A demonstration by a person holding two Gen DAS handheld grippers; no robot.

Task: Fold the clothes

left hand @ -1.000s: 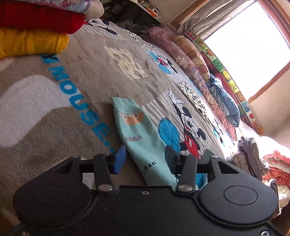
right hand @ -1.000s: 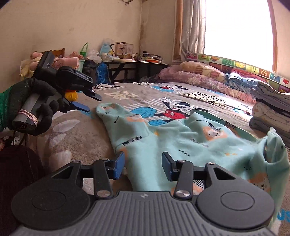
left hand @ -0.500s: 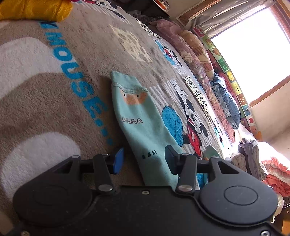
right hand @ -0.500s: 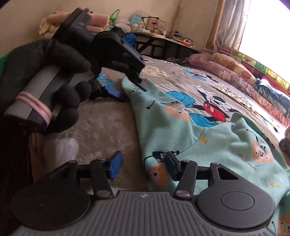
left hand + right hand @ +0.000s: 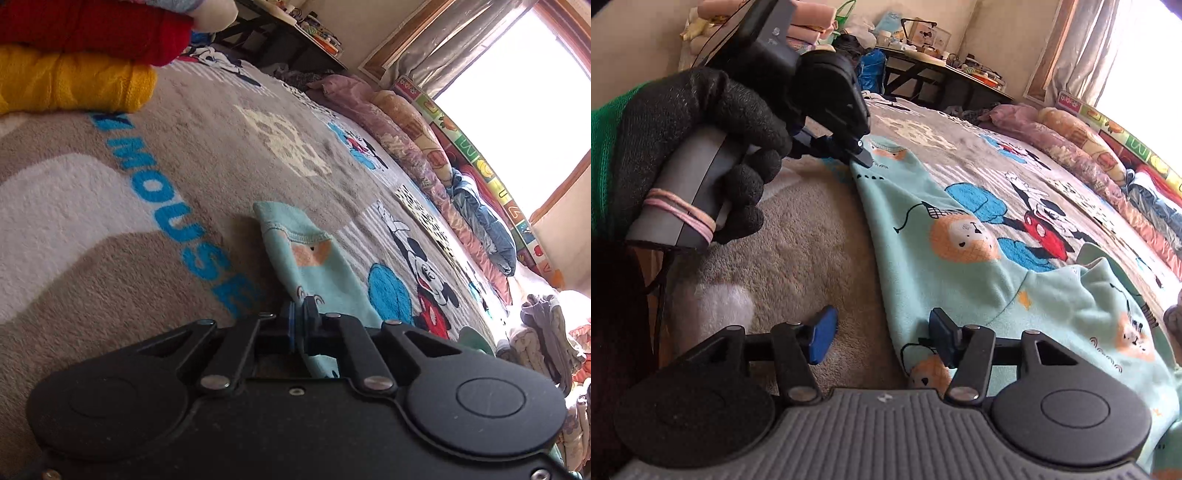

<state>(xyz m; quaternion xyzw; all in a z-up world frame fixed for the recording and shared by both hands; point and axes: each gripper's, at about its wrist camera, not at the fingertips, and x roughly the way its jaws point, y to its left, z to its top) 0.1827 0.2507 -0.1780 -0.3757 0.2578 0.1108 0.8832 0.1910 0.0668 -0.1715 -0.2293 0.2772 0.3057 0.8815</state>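
A light teal child's top [image 5: 964,266] with orange animal prints lies spread on the Mickey Mouse blanket [image 5: 812,236]. Its sleeve [image 5: 310,266] stretches away from the left wrist camera, cuff at the far end. My left gripper [image 5: 300,314] is shut on the sleeve's near edge; in the right wrist view the same left gripper [image 5: 858,157], held by a black-gloved hand [image 5: 701,122], pinches that sleeve near the cuff. My right gripper [image 5: 882,332] stands open low over the blanket, its right fingertip [image 5: 940,328] on the top's edge and its left fingertip [image 5: 822,330] over bare blanket.
Folded yellow [image 5: 74,85] and red [image 5: 92,26] knits sit stacked at the blanket's far left. Rolled quilts and pillows [image 5: 424,155] line the window side. A heap of clothes [image 5: 546,332] lies at the right. A cluttered low table [image 5: 938,70] stands at the back.
My left gripper has closed on the teal sleeve; it was open over it before. My right gripper has moved closer along the top's left edge and stays open.
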